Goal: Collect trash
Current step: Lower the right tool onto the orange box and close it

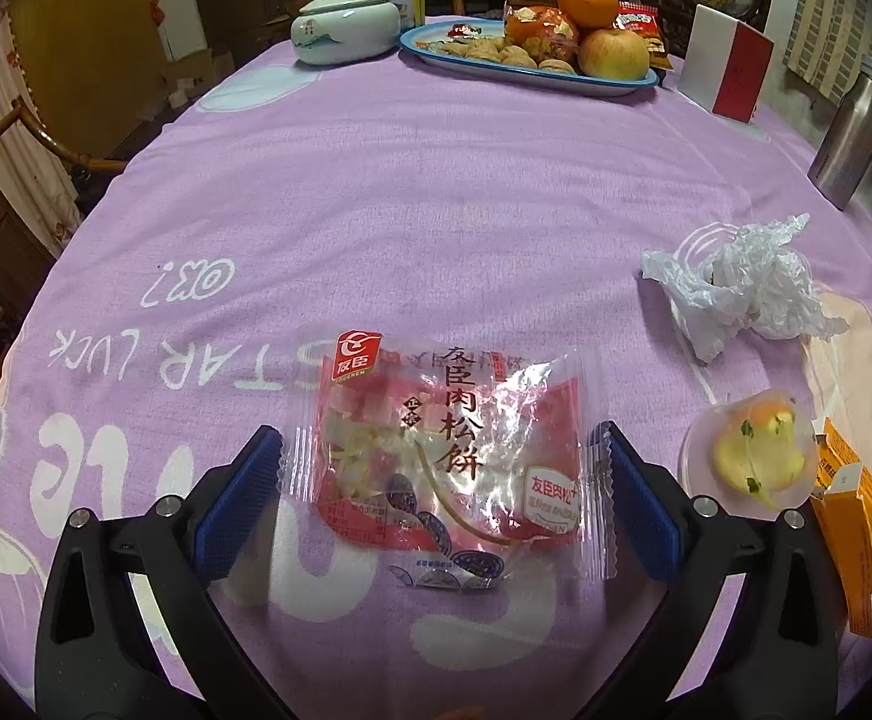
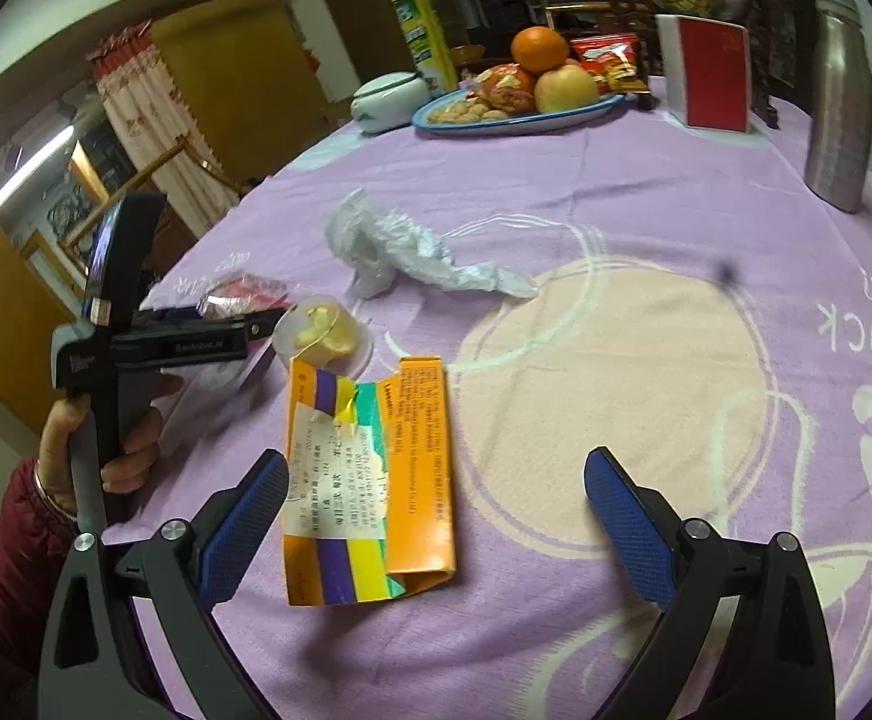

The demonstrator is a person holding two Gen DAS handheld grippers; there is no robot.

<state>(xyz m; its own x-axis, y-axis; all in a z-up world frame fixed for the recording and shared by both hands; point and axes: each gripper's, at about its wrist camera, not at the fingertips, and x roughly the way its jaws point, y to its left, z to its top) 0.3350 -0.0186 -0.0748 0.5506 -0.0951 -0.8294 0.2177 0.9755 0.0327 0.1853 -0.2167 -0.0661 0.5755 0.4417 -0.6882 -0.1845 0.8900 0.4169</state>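
Fingers of the left gripper (image 1: 445, 450) stand wide apart with nothing held; the blue pads (image 1: 238, 495) sit either side of a snack wrapper (image 1: 445, 456) lying flat on the purple tablecloth (image 1: 436, 210). The crimped side edges of the wrapper lie just inside the pads, not yet pressed. Whether the pads touch the cloth cannot be told.

Fingers of the right gripper (image 2: 436, 516) are likewise wide open and empty. A torn orange carton (image 2: 370, 480) lies flat on the cloth just inside its left pad; the right pad stands over bare cloth.

Handling, by judgement: the wrapper is thin glossy film, very light, slippery and limp, and appears empty or nearly so. Closing across the flat sheet should buckle it upward into a ridge that the pads can pinch; a hold on a crimped edge or a raised crease looks the most secure. The carton is light card, stiffer, and should take a grip across its long edges.

Further out, just right of the wrapper, sits a small clear cup (image 1: 748, 456) with yellow scraps inside, touching the carton's far end. Beyond it lies a crumpled white plastic bag (image 1: 742, 282), soft and easily pinched anywhere. Well apart, at the far side of the table, stand a plate of fruit (image 1: 526, 72), a lidded jar (image 1: 346, 27) and a metal flask (image 1: 850, 132).
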